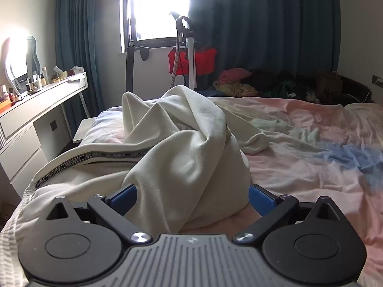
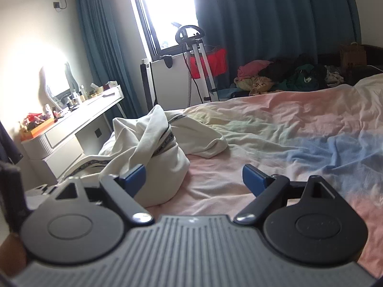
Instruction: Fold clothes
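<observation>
Rumpled pastel bedsheet (image 2: 287, 124) bears a crumpled cream garment (image 1: 186, 148) with patterned trim.

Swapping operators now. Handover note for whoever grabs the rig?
Left claw: open, fingers either side of a bunched part of the cream garment, not clamped.
Right claw: open, empty, over the bedsheet just right of the garment.
Garment lies crumpled in a heap near the bed's left edge, patterned trim showing.
Done: nothing folded.
Left: spread it flat, then fold. More clothes are piled at the far side of the bed.
</observation>
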### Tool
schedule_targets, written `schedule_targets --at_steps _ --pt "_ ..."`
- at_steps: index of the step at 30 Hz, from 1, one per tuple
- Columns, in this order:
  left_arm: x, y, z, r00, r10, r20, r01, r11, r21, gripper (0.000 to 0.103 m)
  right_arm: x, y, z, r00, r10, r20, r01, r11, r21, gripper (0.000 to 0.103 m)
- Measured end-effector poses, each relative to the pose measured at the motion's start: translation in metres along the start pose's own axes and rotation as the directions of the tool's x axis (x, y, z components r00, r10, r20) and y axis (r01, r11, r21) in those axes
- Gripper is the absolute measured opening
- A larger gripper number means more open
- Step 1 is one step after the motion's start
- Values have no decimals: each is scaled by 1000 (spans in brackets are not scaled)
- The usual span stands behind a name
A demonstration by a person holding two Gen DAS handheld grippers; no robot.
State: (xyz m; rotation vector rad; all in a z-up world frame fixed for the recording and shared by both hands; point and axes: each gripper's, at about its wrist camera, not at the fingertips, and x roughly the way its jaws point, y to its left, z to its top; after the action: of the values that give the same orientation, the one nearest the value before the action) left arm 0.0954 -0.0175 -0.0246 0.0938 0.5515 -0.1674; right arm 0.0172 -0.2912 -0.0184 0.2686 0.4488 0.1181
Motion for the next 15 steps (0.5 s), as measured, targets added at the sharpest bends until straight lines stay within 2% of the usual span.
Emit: schedule_targets --at_steps 3,6,10,15 --pt "50 4 33 1000 1 0 -1 999 -40 101 4 -7 -2 1000 -4 -2 4 1000 23 89" --pt "100 7 67 1000 -8 14 9 998 -62 99 21 -10 -8 999 -42 5 42 999 -28 89" --pt "160 7 107 999 18 32 -16 998 -58 99 65 -18 -19 990 -124 -74 120 991 -51 89" --pt "234 15 141 998 17 -62 -25 992 -124 93 112 -35 -27 982 -124 -140 128 992 18 89"
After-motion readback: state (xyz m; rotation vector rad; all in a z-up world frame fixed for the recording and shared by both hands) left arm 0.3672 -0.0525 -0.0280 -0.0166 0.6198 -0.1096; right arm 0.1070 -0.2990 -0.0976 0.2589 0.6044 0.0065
